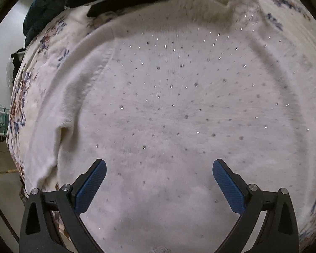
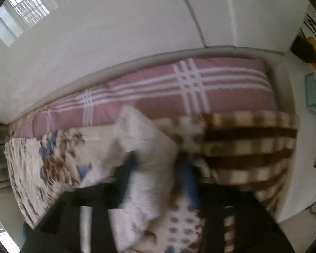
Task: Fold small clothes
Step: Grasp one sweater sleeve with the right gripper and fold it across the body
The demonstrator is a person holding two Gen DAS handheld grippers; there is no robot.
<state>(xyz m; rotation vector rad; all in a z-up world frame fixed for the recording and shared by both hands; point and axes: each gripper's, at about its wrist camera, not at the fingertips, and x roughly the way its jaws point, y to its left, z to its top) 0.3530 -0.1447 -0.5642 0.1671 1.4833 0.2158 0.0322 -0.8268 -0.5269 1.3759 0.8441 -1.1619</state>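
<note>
A white knit sweater [image 1: 168,105] dotted with small shiny studs lies spread flat on a floral bedsheet [image 1: 31,88], neckline at the far side. My left gripper [image 1: 159,168] hangs close above its lower body, pointing steeply down. It is open, its blue pads [image 1: 94,179] wide apart, with nothing held. The right wrist view is blurred by motion. There my right gripper [image 2: 158,162] has its fingers [image 2: 188,175] drawn close on a fold of white fuzzy cloth [image 2: 145,147] that fills the gap. Whether this cloth is part of the sweater I cannot tell.
A black garment [image 1: 132,0] and a teal padded jacket [image 1: 46,6] lie beyond the sweater's neck. The bed edge and floor [image 1: 2,168] are at left. A pink plaid quilt [image 2: 158,88], a brown checked blanket [image 2: 252,147] and a white wall [image 2: 115,31] show ahead.
</note>
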